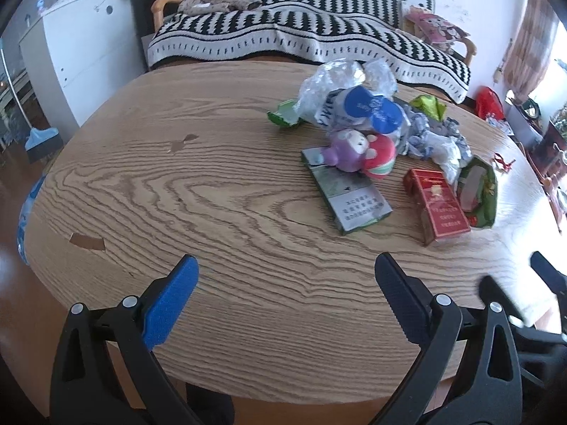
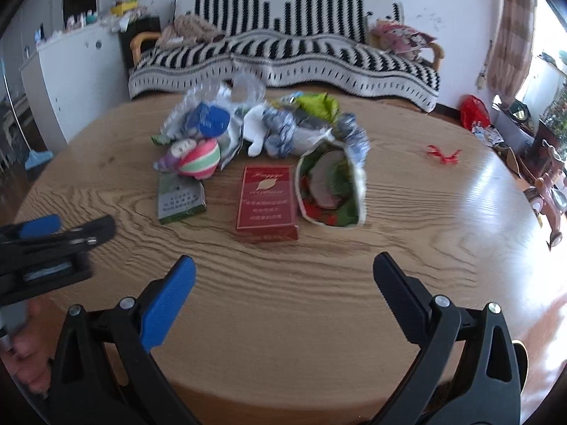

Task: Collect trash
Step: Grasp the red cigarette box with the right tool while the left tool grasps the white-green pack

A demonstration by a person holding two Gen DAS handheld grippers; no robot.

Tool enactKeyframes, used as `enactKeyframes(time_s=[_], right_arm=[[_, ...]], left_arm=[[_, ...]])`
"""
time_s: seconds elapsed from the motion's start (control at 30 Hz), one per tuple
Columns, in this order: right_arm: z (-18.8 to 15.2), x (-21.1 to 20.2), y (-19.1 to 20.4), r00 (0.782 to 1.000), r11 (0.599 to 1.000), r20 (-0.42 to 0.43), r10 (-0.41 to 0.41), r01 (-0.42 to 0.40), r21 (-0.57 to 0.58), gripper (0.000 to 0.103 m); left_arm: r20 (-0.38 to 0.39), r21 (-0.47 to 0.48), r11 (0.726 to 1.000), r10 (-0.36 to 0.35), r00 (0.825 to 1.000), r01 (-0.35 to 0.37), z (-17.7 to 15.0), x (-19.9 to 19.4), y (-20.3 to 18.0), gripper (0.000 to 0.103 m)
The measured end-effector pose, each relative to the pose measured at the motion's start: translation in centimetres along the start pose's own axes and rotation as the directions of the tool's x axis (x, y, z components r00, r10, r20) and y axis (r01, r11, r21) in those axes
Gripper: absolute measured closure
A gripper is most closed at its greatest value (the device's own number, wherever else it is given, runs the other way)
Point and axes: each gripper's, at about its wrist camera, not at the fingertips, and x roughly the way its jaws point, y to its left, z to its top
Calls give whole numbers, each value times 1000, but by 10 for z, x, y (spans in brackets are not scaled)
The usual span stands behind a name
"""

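A heap of trash lies on the wooden table [image 1: 212, 184]. It holds a red cigarette pack [image 1: 439, 205] [image 2: 266, 202], a green-grey cigarette pack [image 1: 349, 194] [image 2: 180, 200], a green snack bag [image 1: 476, 193] [image 2: 331, 186], clear plastic wrap with blue print [image 1: 354, 102] [image 2: 209, 117], crumpled blue-white paper [image 1: 432, 138] [image 2: 283, 131] and a small plush toy [image 1: 361, 152] [image 2: 193, 157]. My left gripper [image 1: 286, 265] is open and empty, short of the heap. My right gripper [image 2: 284, 265] is open and empty, in front of the red pack.
A sofa with a black-and-white blanket [image 1: 301, 32] [image 2: 283, 56] stands behind the table. A white cabinet [image 1: 81, 46] is at the left. A red ribbon [image 2: 443, 154] lies on the table at the right. A brown patch [image 1: 86, 241] marks the table's near left.
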Motion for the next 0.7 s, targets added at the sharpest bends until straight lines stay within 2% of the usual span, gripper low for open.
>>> enactKeyframes(time_s=[0.13,0.33,0.43,0.47,0.7], right_arm=[[7,46,6,999,1000,-40,-14,13,-26,6],[15,80,7,997,1000,-73,2,-3,-2,15],[16,84,7,998,1000,-58,24,-24,-14,36],[16,83,5,998,999,-55,44,-44,-8,46],[7,59,-22,995,996,-59,85,-84,21,46]], left_arm=[[-6,-2,1000,19,1000,-19,4,8,0,6],[-32,-4,999,32,999,-32,18,28,-7,6],[-23,13,999,39,999,-39,31,37,-14,6],[-17,20,999,43,999,-43,33,39,-16,6],[-20,37,999,34,999,-33,42,67,-46,6]])
